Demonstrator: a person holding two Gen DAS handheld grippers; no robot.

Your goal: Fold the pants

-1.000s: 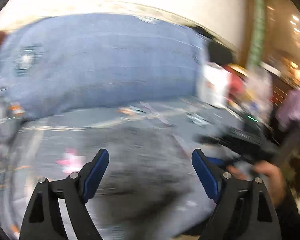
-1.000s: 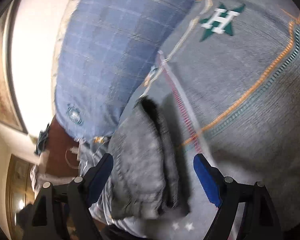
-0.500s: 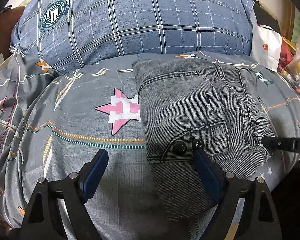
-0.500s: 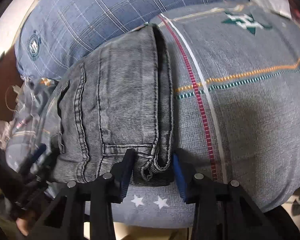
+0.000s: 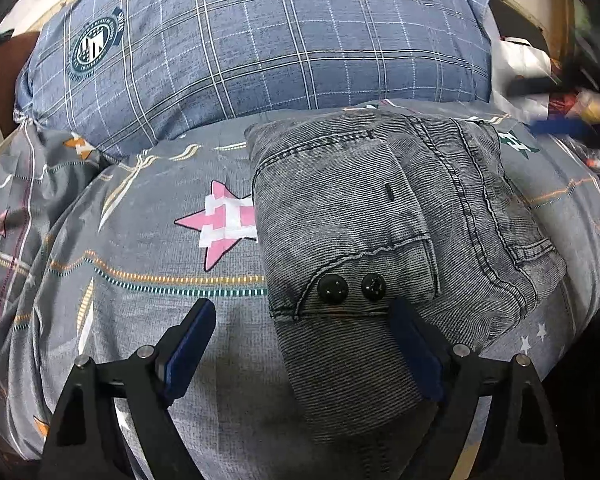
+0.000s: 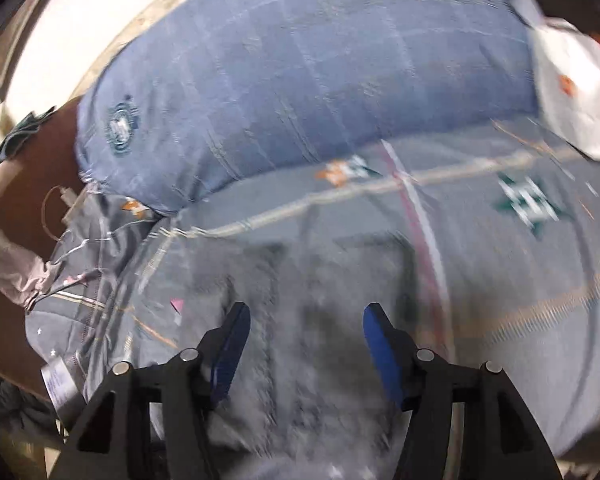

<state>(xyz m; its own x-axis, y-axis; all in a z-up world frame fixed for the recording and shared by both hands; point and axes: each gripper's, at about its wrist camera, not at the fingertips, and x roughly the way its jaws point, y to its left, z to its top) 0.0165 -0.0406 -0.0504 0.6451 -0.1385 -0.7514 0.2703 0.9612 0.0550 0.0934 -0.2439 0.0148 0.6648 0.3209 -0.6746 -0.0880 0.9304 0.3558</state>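
— Looking down the left gripper, I have its jaws spread wide and gripping nothing; the near left edge of the folded grey pants sits between the blue pads, and the right pad rests at the fabric without pinching.

— Where exactly are the pants?

— Lying folded on the grey patterned bedspread, just in front of the blue plaid pillow, with a pink star print right beside their left edge and two black buttons facing me.

— And your right gripper?

— Its jaws have just been opening. They stand apart over the pants, which are blurred in that view; the pads press on nothing.
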